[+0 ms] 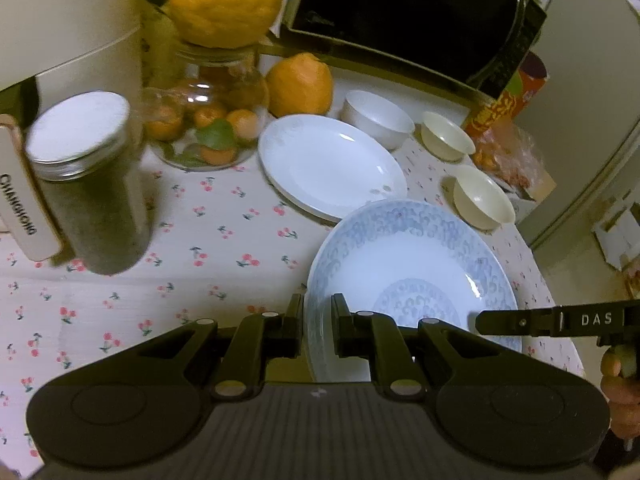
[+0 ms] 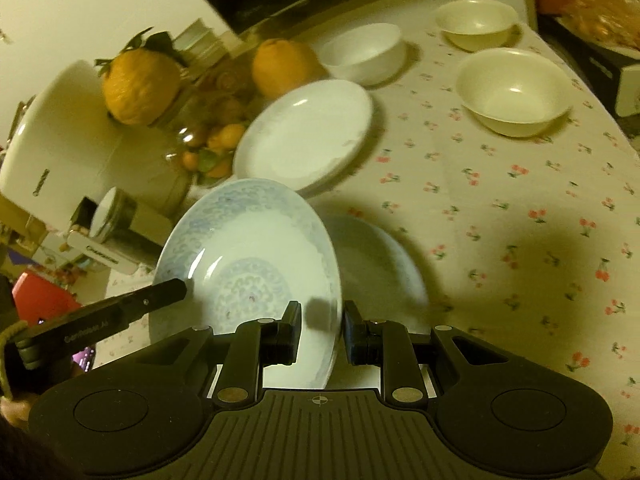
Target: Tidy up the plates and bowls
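While both my grippers hold the blue plate [image 2: 248, 256], it hangs tilted above the table [image 2: 500, 208]. My left gripper [image 1: 318, 320] pinches its near rim; my right gripper [image 2: 322, 328] straddles the opposite rim, fingers narrowed on it, though firm contact cannot be confirmed. A plain plate [image 2: 380, 268] lies directly below, and the white plate [image 2: 304, 132] sits just beyond. Judged risk: glazed rims are slick, so unequal pull between my hands could slip the plate free and chip the one beneath. The bowls [image 2: 514, 88] stand well apart.
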The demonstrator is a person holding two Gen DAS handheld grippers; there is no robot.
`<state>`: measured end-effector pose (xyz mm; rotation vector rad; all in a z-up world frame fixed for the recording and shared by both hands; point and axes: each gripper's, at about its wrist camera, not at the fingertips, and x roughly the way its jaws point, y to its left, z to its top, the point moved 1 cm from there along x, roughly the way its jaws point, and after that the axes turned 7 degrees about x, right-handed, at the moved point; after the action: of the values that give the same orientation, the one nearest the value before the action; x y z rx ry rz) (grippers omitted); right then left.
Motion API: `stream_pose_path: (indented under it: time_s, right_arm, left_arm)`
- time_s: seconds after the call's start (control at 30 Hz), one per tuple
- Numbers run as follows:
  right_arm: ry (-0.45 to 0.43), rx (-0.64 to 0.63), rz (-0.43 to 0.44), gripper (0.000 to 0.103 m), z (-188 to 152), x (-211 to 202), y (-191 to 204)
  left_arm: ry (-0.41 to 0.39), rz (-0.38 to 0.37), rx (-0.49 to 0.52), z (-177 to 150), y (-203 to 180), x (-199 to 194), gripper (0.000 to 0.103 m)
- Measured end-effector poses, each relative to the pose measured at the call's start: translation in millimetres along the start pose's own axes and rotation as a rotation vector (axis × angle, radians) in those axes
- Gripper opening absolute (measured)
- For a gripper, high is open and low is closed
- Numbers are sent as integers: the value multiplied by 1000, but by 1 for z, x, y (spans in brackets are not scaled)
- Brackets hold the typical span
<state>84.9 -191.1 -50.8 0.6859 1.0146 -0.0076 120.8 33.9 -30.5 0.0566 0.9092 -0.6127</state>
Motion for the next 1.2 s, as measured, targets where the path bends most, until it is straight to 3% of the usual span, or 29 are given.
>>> stream_pose_path:
  time_s: [0.5, 1.2]
  right_arm:
    - [30, 27, -78, 22, 4, 6, -17]
    - [-1, -137, -191, 22, -3, 16, 1]
  left_arm:
    - [60, 40, 57, -4, -22, 20, 12]
    - [89, 141, 124, -11, -34, 30, 13]
